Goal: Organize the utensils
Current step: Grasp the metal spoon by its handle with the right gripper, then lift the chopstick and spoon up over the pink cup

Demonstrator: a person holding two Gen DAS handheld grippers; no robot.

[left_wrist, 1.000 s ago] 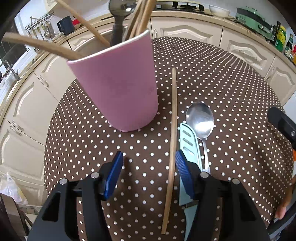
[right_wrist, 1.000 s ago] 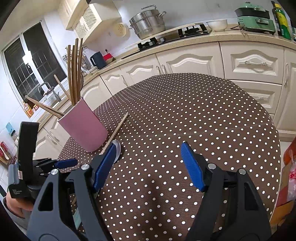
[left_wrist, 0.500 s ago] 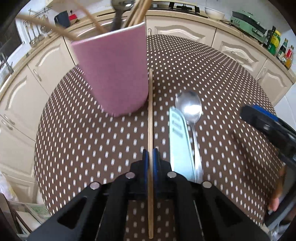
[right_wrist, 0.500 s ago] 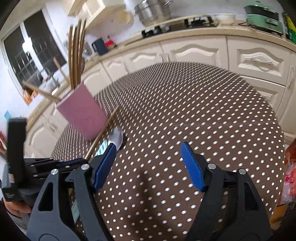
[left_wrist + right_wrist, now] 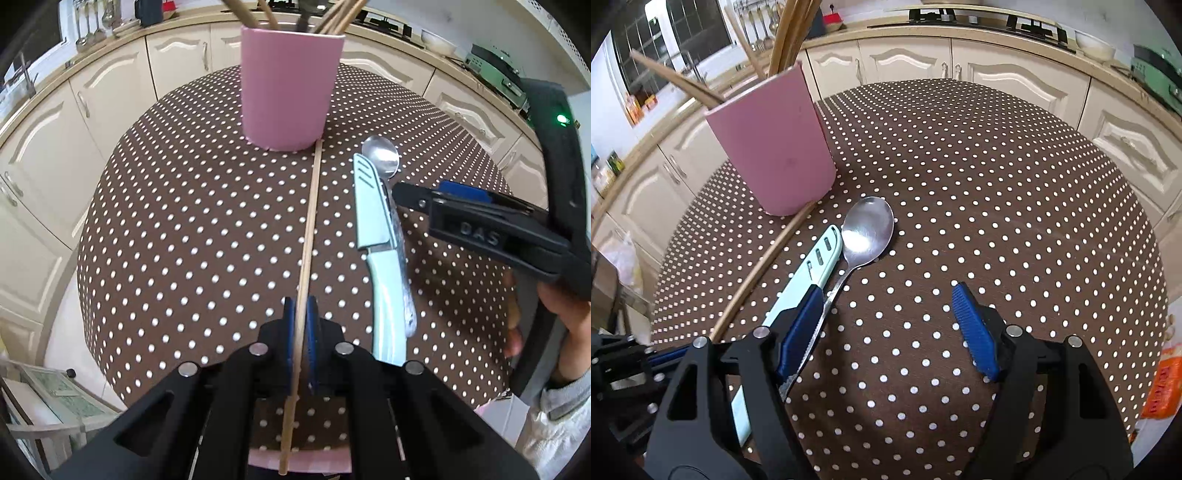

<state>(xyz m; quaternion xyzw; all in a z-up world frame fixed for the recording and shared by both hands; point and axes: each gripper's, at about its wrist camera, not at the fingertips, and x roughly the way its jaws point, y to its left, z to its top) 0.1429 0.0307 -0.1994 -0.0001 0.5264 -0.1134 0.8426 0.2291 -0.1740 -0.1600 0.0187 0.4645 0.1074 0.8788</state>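
Observation:
A pink holder (image 5: 286, 88) (image 5: 770, 142) stands on the dotted table with several wooden chopsticks and a dark utensil in it. One wooden chopstick (image 5: 308, 236) (image 5: 762, 267) lies on the cloth, its far tip by the holder's base. My left gripper (image 5: 301, 314) is shut on it near its near end. To its right lie a pale-green sheathed knife (image 5: 373, 225) (image 5: 809, 275) and a steel spoon (image 5: 382, 157) (image 5: 868, 230), side by side. My right gripper (image 5: 886, 314) (image 5: 443, 199) hangs open over the spoon's handle, holding nothing.
The round table (image 5: 997, 184) has a brown, white-dotted cloth. Cream kitchen cabinets (image 5: 997, 74) curve around behind it, with a hob and a pot on the counter. A person's hand and sleeve (image 5: 554, 332) hold the right gripper. An orange packet (image 5: 1163, 387) lies beyond the table's right edge.
My left gripper closed on the lying chopstick and drew back from the holder. The right gripper swung left and came over the spoon and knife, still open.

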